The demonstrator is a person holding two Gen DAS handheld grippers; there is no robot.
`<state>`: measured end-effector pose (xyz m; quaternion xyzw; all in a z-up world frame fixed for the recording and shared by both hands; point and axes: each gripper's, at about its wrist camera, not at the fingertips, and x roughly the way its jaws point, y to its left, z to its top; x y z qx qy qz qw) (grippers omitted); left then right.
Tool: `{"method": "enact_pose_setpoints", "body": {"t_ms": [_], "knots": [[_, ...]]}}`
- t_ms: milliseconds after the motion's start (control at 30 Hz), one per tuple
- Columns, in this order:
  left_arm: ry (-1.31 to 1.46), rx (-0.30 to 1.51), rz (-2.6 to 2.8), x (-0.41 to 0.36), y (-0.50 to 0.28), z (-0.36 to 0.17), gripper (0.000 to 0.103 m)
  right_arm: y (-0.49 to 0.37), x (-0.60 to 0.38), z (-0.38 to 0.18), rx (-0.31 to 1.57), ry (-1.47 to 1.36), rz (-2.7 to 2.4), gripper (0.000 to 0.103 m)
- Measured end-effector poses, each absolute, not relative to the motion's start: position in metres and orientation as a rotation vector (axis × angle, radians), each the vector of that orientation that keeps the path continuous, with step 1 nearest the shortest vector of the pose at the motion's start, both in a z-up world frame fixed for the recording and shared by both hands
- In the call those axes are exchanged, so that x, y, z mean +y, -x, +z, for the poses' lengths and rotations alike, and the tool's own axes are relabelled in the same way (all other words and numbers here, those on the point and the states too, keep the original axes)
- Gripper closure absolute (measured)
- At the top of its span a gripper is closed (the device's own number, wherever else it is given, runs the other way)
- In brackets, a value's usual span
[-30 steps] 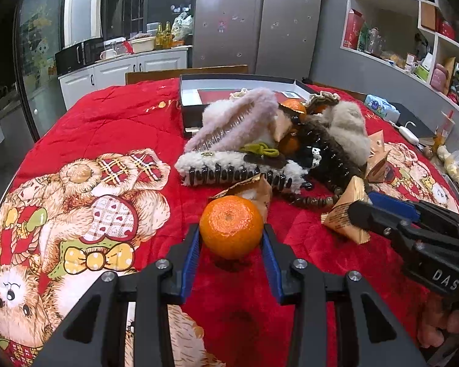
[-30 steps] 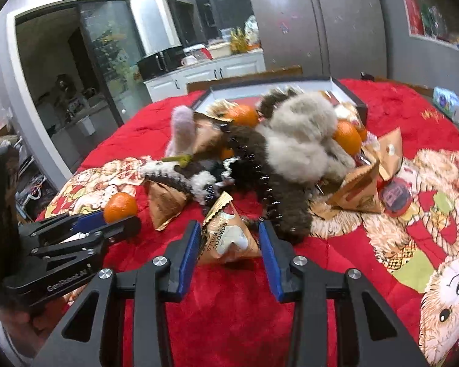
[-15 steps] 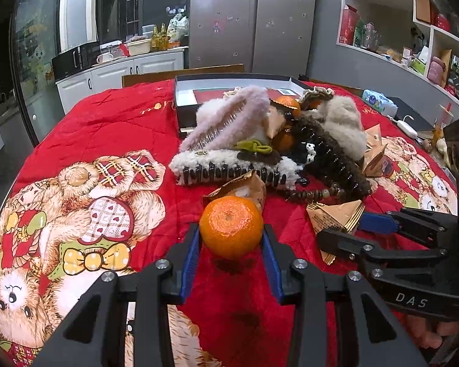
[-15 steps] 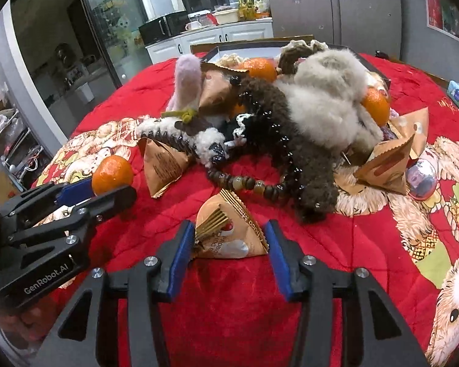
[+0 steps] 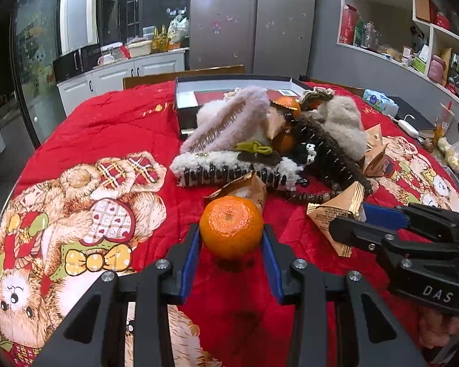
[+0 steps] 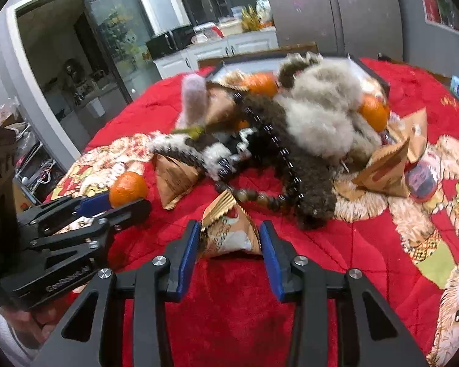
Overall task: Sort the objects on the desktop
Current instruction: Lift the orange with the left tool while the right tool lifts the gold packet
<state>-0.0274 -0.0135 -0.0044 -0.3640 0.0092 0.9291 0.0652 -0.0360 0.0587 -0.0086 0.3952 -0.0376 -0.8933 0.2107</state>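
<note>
My left gripper (image 5: pixel 231 241) is shut on an orange tangerine (image 5: pixel 231 226), held just above the red blanket. It also shows in the right wrist view (image 6: pixel 128 189). My right gripper (image 6: pixel 229 240) is shut on a brown triangular snack packet (image 6: pixel 229 234), lifted off the blanket; the packet also shows in the left wrist view (image 5: pixel 336 214). Behind them lies a pile of fluffy hair claws (image 5: pixel 238 122), a bead bracelet (image 6: pixel 254 197), more tangerines (image 6: pixel 373 113) and more snack packets (image 6: pixel 176 180).
A dark open box (image 5: pixel 186 91) stands behind the pile. The red cartoon-print blanket (image 5: pixel 107 128) covers the table. A round red item (image 6: pixel 420 180) lies at the right. A cable and tissue pack (image 5: pixel 378 101) sit at the table's far right.
My right gripper has closed on the snack packet and lifted it slightly off the blanket. My left gripper keeps holding the tangerine and has barely moved.
</note>
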Motion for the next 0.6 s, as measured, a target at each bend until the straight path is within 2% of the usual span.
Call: {"method": "enact_pose_setpoints", "body": {"t_ms": [367,500,600], "knots": [[1.035,-0.005,2.835,-0.014,0.019,0.006,0.063,0.018,0.058,0.008,-0.043,-0.958,-2.555,0.064],[1.032,-0.083,2.797,-0.009,0.012,0.011,0.063,0.010,0.066,0.013,-0.063,-0.937,-2.571,0.064],[1.040,-0.078,2.766,0.002,0.007,0.011,0.063,0.004,0.073,0.015,-0.102,-0.933,-2.558,0.064]]}}
